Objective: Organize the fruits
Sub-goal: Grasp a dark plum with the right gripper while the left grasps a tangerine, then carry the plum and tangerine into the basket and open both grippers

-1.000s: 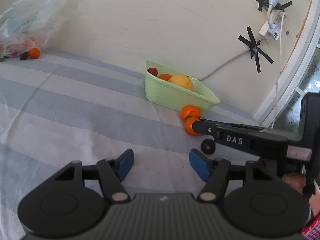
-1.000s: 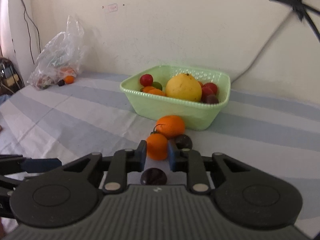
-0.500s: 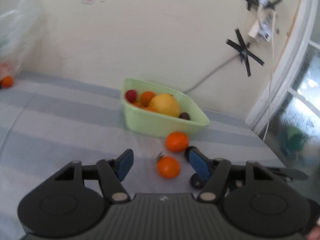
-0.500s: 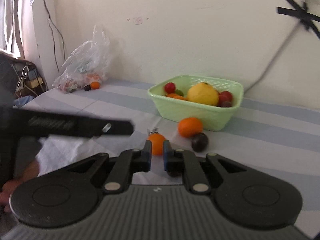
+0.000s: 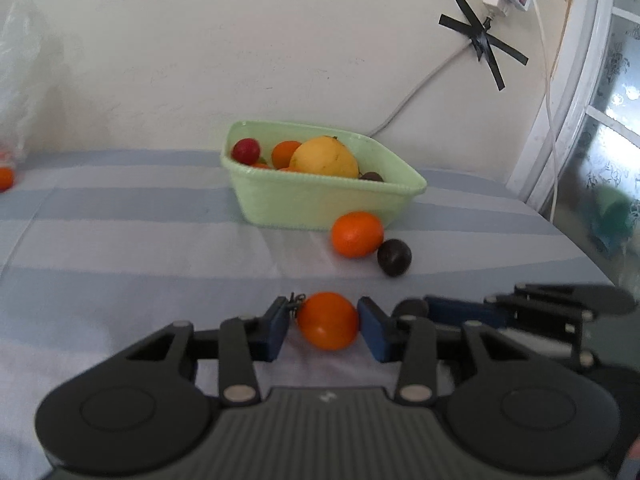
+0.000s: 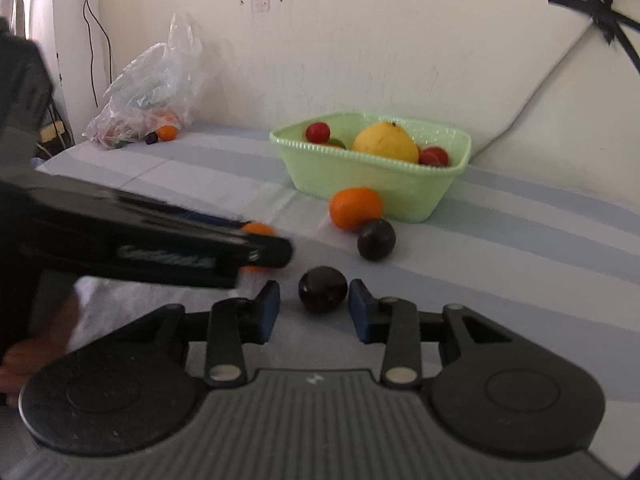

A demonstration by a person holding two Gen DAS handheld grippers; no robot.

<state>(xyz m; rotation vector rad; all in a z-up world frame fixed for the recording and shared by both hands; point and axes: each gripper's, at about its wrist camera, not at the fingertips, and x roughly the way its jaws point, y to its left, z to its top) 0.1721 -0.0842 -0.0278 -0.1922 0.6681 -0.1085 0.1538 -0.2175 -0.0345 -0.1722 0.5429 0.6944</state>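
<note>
A pale green basket (image 5: 312,204) (image 6: 360,176) by the wall holds a big yellow fruit (image 5: 324,158) and several small red and orange ones. A mandarin (image 5: 357,234) and a dark plum (image 5: 394,257) lie on the cloth just in front of it. My left gripper (image 5: 323,326) straddles a small orange fruit (image 5: 328,320) on the cloth. Its jaws are closing: the right pad is at the skin and the left pad is a sliver off, by the stem. My right gripper (image 6: 315,312) is opening, with a second dark plum (image 6: 322,290) loose between its pads.
A clear plastic bag (image 6: 148,100) of produce sits at the back left, with a small orange fruit (image 6: 166,132) beside it. A taped cable (image 5: 480,40) runs along the wall and a window frame (image 5: 580,100) stands at the right. A hand (image 6: 24,356) holds the left tool.
My left gripper swung over the small orange fruit and its jaws narrowed around it. My right gripper left that fruit, went from shut to open, and now brackets the near dark plum.
</note>
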